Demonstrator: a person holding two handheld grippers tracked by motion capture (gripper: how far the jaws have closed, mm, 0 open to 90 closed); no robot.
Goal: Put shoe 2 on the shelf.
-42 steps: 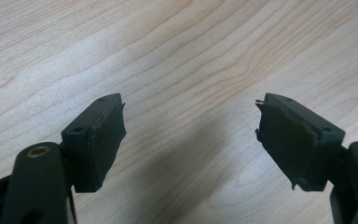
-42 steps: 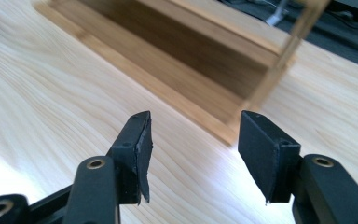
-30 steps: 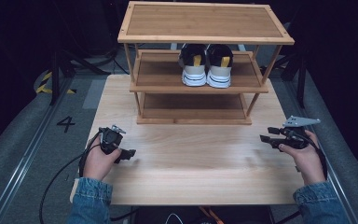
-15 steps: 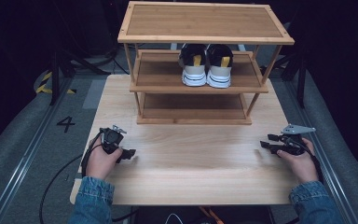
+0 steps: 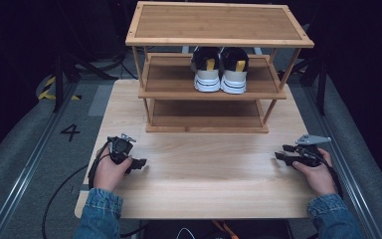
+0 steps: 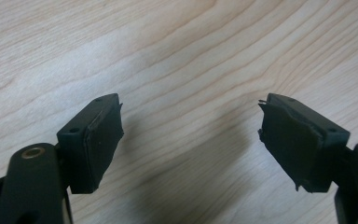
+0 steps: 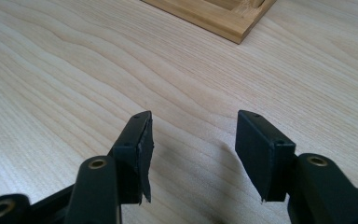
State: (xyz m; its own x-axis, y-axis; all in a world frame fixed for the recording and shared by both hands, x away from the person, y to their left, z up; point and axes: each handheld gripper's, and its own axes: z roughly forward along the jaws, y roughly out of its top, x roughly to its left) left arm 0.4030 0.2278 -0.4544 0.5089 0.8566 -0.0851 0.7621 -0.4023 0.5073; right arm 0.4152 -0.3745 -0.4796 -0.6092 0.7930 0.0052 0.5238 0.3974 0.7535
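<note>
A: Where are the grippers relative to the rack (image 5: 206, 94)?

B: Both sit low over the table (image 5: 204, 179), in front of the rack. The left gripper (image 5: 138, 163) is off the rack's front left corner, well apart from it, held in the left hand (image 5: 108, 172). The right gripper (image 5: 279, 153) is off the front right corner, held in the right hand (image 5: 318, 174).

A: Are they holding anything?

B: No. In the left gripper view the left gripper (image 6: 191, 135) has its jaws spread wide with bare wood between them. In the right gripper view the right gripper (image 7: 193, 149) is also parted and empty, with a narrower gap.

A: And the shoes (image 5: 220, 67)?

B: The pair stands side by side on the rack's middle shelf, toward its right half, with the light ends facing the person. The top shelf is just above them, the bottom shelf below.

A: Does either gripper touch the rack?

B: No. The right gripper view shows a corner of the rack's base (image 7: 223, 14) ahead of the jaws, well apart from them. Both grippers point inward across the table.
</note>
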